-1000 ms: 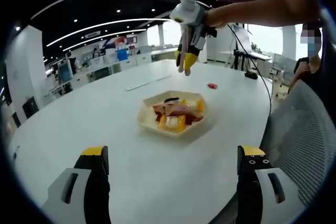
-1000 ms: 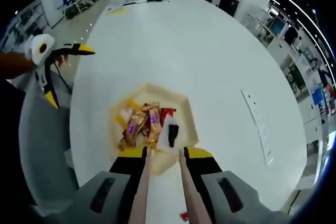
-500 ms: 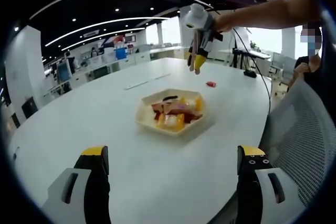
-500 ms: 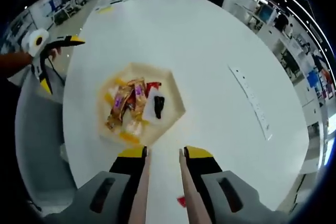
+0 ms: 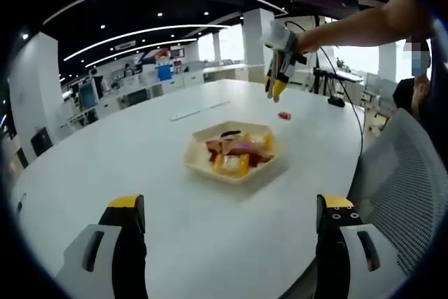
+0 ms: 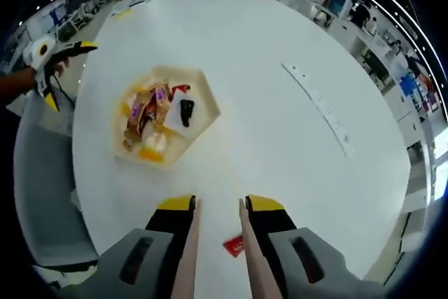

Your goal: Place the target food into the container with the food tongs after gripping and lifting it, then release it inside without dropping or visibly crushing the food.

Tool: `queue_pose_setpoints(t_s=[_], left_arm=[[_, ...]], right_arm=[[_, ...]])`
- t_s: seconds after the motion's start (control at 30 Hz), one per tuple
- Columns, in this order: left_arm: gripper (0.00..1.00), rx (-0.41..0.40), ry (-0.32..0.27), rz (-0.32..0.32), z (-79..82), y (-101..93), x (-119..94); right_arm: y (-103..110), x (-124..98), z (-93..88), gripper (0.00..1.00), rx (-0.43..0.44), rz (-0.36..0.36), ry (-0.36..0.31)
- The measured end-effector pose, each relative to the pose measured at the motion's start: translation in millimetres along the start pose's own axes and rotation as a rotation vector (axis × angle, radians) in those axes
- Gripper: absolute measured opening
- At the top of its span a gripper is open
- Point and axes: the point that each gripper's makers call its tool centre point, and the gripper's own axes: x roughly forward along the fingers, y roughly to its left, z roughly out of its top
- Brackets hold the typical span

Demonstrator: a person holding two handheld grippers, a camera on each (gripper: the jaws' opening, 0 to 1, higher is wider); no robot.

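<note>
Red packet (image 6: 234, 245) on white table (image 6: 266, 103) under tongs (image 6: 217, 257) clamped in right fingers; left fingers wide, empty; tray (image 5: 231, 153) apart.

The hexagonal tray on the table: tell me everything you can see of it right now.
The tray is a shallow, cream-coloured hexagonal dish with a low raised rim, its material hard to tell. It sits flat on the white table, nothing gripping it. Inside lies a pile of wrapped snacks in orange, yellow, red and purple, plus a white packet with a dark mark. In the right gripper view it lies ahead and to the left of the tongs. A small red packet lies apart from it, between them.
</note>
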Motion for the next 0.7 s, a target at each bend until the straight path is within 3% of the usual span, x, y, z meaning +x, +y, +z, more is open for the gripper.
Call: queue_pose_setpoints(t_s=[0.4, 0.7], left_arm=[[0.99, -0.012, -0.011, 0.005, 1.6, 2.2, -1], [0.99, -0.015, -0.009, 0.009, 1.2, 2.9, -1]], right_arm=[[-21, 2, -37.2, 0.28, 0.09, -0.039, 0.009], [-21, 11, -53.3, 0.28, 0.113, -0.044, 0.024]])
